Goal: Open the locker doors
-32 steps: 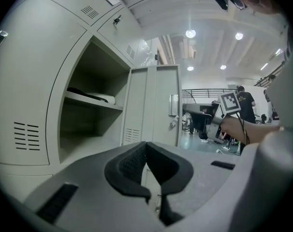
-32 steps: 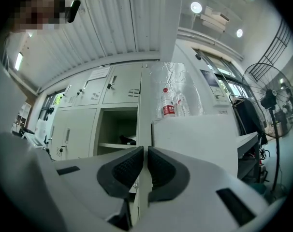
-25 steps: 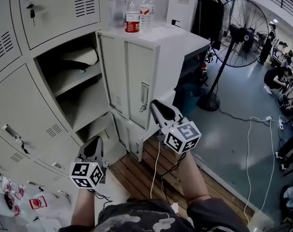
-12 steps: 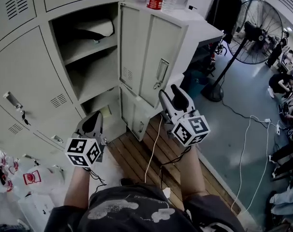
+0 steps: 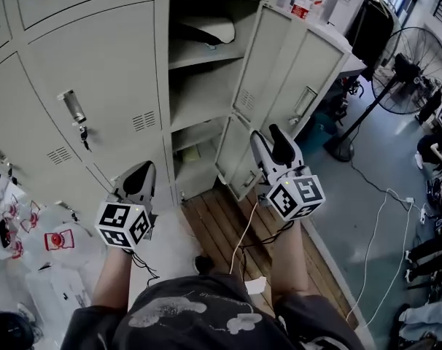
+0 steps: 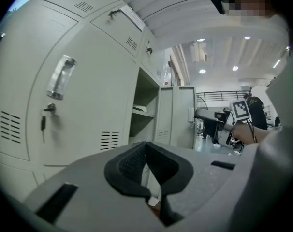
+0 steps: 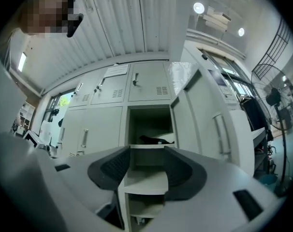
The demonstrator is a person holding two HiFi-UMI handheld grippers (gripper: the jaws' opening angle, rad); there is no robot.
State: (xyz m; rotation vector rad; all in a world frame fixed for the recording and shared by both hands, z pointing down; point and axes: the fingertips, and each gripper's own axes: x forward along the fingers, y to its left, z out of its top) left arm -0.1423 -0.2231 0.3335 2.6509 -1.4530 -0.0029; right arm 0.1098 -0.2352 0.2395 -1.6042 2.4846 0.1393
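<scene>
In the head view, one locker door stood swung wide, and the closed doors beside it were left to do. In the left gripper view, the left tongs were pinched together and empty. In the right gripper view, the right tongs gaped, empty, facing the open compartment.

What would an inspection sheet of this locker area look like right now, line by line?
Surface: wooden slat floor beneath the grippers.
Job's things: one locker door swung open, shelves showing; neighbouring door closed, key in its lock.
Clutter: white item on the top shelf; bottles on side cabinet; plastic bags at left.
Grippers: left gripper shut, empty; right gripper open, nothing between its jaws.
Cables: white cable across grey floor.
Surroundings: standing fan; people far right.
</scene>
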